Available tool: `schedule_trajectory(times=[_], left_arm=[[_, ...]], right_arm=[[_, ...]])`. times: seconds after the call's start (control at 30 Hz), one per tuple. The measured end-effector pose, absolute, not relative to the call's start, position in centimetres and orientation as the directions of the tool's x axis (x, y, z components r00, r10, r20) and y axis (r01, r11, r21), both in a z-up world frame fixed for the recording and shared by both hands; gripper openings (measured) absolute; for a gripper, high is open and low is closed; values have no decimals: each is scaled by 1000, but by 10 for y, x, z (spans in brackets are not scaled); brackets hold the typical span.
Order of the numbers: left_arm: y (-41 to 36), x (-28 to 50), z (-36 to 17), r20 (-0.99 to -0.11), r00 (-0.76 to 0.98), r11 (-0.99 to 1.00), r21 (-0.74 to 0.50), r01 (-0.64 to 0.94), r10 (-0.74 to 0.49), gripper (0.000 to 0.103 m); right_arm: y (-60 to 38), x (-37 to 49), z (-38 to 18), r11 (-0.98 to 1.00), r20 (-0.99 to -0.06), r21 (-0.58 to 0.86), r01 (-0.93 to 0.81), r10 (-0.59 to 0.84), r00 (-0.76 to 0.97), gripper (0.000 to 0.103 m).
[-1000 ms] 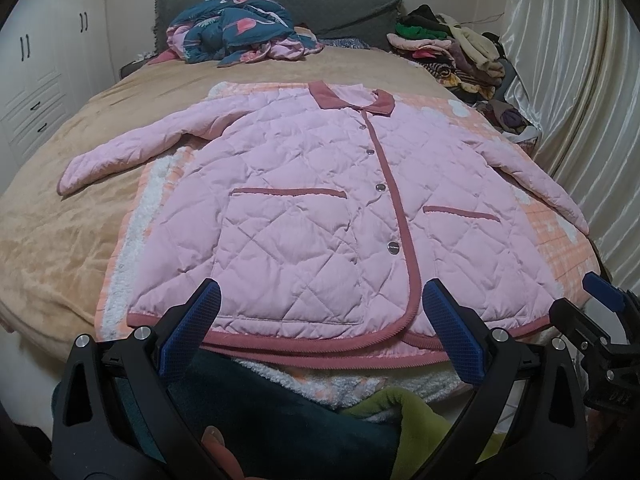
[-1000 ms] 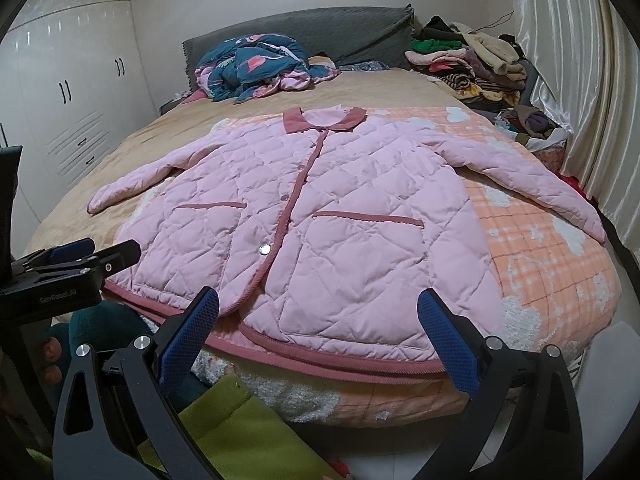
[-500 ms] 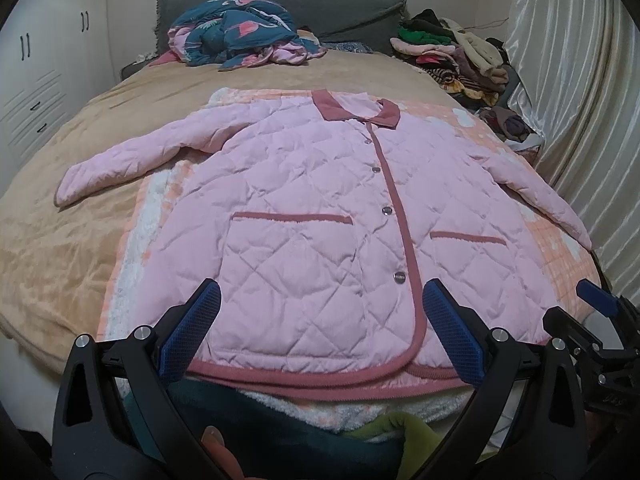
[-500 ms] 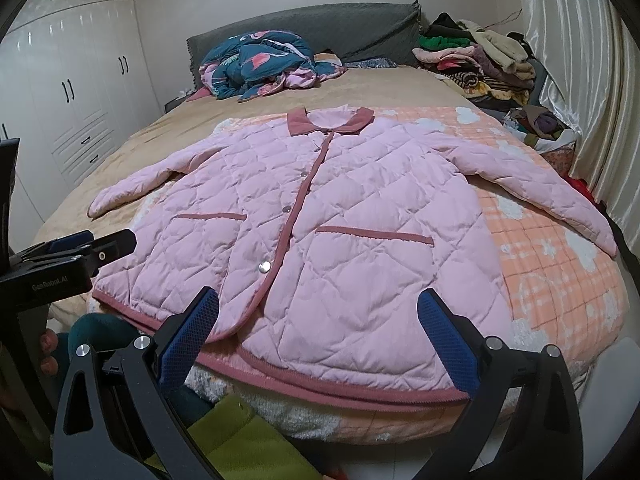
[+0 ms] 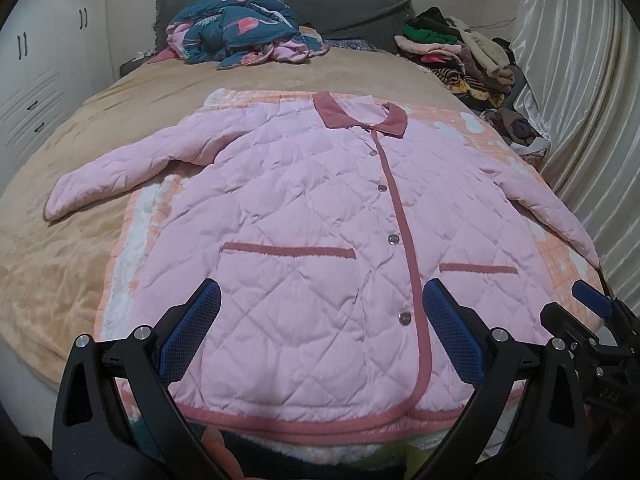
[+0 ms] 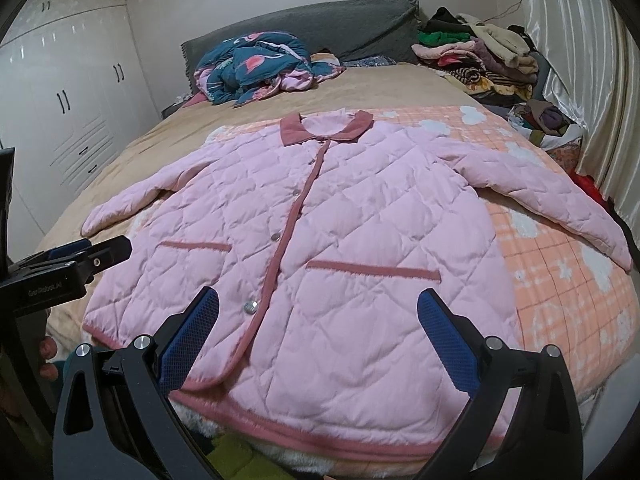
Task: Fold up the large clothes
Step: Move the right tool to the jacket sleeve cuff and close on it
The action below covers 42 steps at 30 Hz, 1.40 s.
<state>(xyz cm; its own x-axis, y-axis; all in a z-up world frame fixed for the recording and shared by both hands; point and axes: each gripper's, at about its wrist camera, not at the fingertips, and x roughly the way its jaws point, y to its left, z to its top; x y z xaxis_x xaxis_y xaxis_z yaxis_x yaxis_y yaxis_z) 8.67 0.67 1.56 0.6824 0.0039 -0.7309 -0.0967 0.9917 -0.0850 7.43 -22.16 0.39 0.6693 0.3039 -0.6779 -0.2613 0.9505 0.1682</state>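
A pink quilted jacket (image 5: 304, 216) (image 6: 320, 216) with dark pink trim lies flat and buttoned on the bed, front up, collar toward the headboard, both sleeves spread out to the sides. My left gripper (image 5: 320, 332) hovers open over the hem on the jacket's left half, holding nothing. My right gripper (image 6: 318, 338) is open above the hem on the right half, also holding nothing. Each gripper shows at the edge of the other's view: the right gripper (image 5: 592, 320), the left gripper (image 6: 68, 268).
An orange checked blanket (image 6: 560, 280) lies under the jacket on a tan bedspread (image 5: 60, 248). A crumpled teal and pink quilt (image 5: 240, 28) sits by the grey headboard. A clothes pile (image 6: 480, 56) and curtain (image 5: 580, 100) line the right side. White wardrobes (image 6: 68, 112) stand left.
Both grippers have moved forward and over the jacket's hem; the jacket now fills more of each view. The jaws stay open. The jacket has not moved.
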Motion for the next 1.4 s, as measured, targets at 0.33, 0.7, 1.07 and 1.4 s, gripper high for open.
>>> schedule_trajectory(times=[0.33, 0.7, 1.07, 1.4], left_arm=[[3, 126, 22, -722, 691, 989, -107, -98, -10, 95], [-6, 173, 25, -729, 683, 990, -124, -72, -41, 95], [-37, 220, 16, -750, 657, 990, -136, -31, -82, 95], [-65, 255, 6, -764, 640, 994, -107, -2, -81, 95]], right_arm=[[-234, 114, 0, 960, -672, 170, -223, 278, 686, 99], [-276, 155, -4, 979, -673, 193, -72, 186, 716, 99], [-340, 191, -14, 973, -689, 209, 97, 76, 721, 99], [-401, 214, -31, 937, -715, 234, 259, -14, 699, 99]])
